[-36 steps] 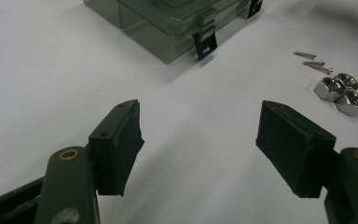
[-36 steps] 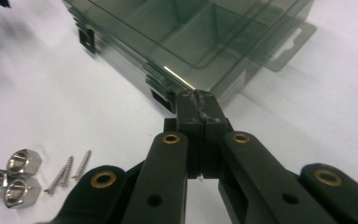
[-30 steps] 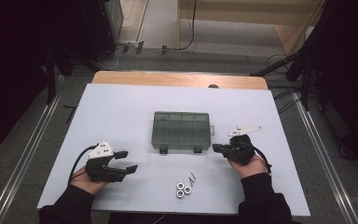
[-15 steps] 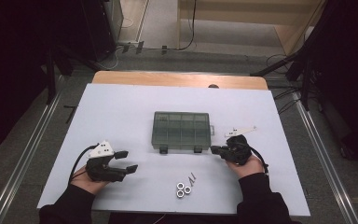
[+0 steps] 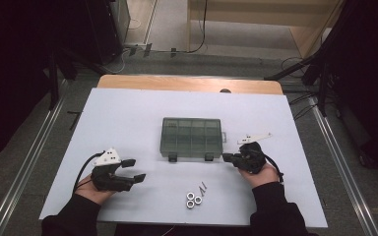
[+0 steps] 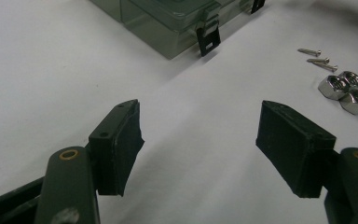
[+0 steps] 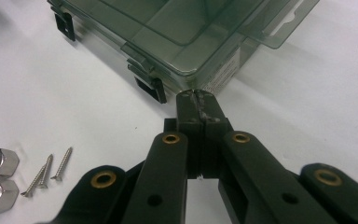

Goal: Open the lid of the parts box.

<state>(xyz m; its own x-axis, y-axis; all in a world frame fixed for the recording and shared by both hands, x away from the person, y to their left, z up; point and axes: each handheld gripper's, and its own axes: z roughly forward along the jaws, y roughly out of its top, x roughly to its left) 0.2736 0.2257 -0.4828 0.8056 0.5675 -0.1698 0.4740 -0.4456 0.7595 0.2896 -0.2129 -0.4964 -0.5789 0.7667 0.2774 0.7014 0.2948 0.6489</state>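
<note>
The work in hand looked like the opening of the grey compartment box (image 5: 192, 137), which sat shut near the middle of the surface (image 5: 128, 113), its 2 black latches (image 5: 172, 157) facing the person's edge. The right gripper (image 5: 229, 157) lay low on the surface just off the box's near right corner, and in the right gripper view its fingers (image 7: 196, 100) were pressed together with nothing between them, the tips right at the box's corner beside the nearer latch (image 7: 151, 88); whether they touched the wall could not be told. The left gripper (image 5: 134, 169) rested toward the near left corner of the surface, well apart from the box, its fingers (image 6: 121, 140) spread wide and empty. Between the hands, by the near edge, lay 3 nuts (image 5: 193, 199) and 3 small screws (image 5: 202, 187), untouched. By this reading the step was the approach to the latches, with nothing yet unfastened: both clasps appeared down. The next move would call for the closed tips to slide under the lip of a latch and lever it up, probably while the left gripper came in to steady the box, since a light plastic case could skid on the smooth surface under a sideways push.
</note>
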